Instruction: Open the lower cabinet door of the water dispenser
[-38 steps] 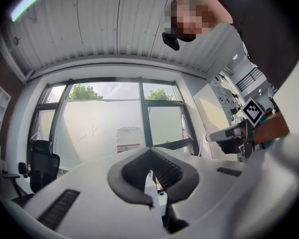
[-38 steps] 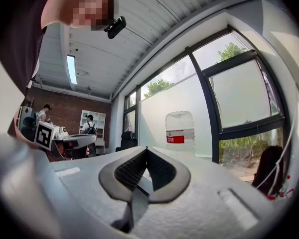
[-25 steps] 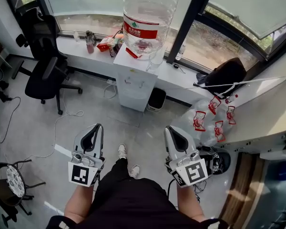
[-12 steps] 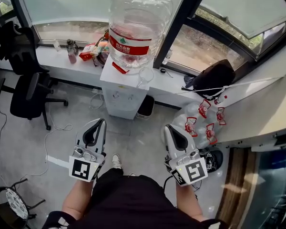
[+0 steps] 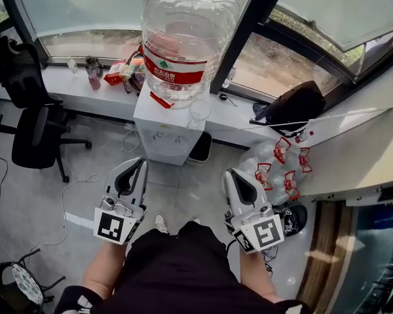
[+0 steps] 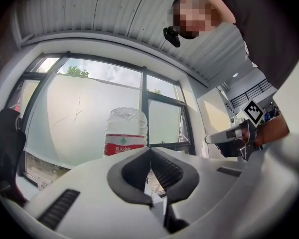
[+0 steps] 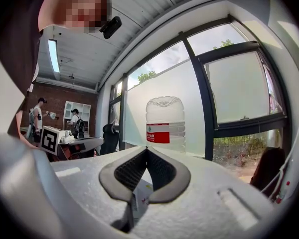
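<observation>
The white water dispenser stands against the window sill, with a big clear bottle with a red label on top. Its lower cabinet door faces me and looks closed. My left gripper and right gripper hover side by side over the floor, short of the dispenser and touching nothing. Both are shut and empty. In the left gripper view the jaw tips meet below the bottle. The right gripper view shows the same, tips together under the bottle.
A black office chair stands at the left. A small dark bin sits right of the dispenser. Empty bottles with red labels lie at the right, and a black bag rests on the sill. Cables trail across the floor.
Both grippers and the person have moved forward towards the dispenser, which now sits closer and more central. The jaws stayed shut.
</observation>
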The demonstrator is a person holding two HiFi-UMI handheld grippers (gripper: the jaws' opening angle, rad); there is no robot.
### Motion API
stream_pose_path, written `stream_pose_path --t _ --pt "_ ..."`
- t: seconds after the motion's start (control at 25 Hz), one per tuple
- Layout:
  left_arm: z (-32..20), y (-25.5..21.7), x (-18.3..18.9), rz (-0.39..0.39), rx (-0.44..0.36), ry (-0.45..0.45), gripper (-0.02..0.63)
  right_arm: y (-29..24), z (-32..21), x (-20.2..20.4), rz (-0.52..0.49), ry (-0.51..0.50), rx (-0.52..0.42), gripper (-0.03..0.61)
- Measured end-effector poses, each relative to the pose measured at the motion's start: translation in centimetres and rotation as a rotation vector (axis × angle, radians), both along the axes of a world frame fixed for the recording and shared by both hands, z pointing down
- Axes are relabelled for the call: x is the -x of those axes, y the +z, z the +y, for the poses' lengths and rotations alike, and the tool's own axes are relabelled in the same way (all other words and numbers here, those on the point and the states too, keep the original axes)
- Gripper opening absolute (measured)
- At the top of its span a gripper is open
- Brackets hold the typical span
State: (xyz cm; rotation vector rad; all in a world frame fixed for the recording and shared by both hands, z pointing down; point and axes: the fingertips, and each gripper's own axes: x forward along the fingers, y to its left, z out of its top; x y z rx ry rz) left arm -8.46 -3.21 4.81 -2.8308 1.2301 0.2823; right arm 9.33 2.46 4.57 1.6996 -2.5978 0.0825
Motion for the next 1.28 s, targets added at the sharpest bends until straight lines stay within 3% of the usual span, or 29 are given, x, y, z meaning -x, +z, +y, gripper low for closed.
stream_pose_path --t 0.48,0.92,1.28 --pt "0.0 -1.5 -3.4 -0.017 -0.019 -0.150 0.009 -0.9 -3.3 -4.8 -0.009 -0.139 -0.026 0.003" --pt "-0.3 0.4 -3.6 -0.085 -0.004 -0.239 0.009 1.9 -4.3 -5.1 -0.004 -0.245 0.029 0.003" --pt "-2.4 4.4 -2.3 -0.081 0.033 -0.255 0.009 6.6 -5.8 -3.7 0.029 -0.272 0.083 0.003"
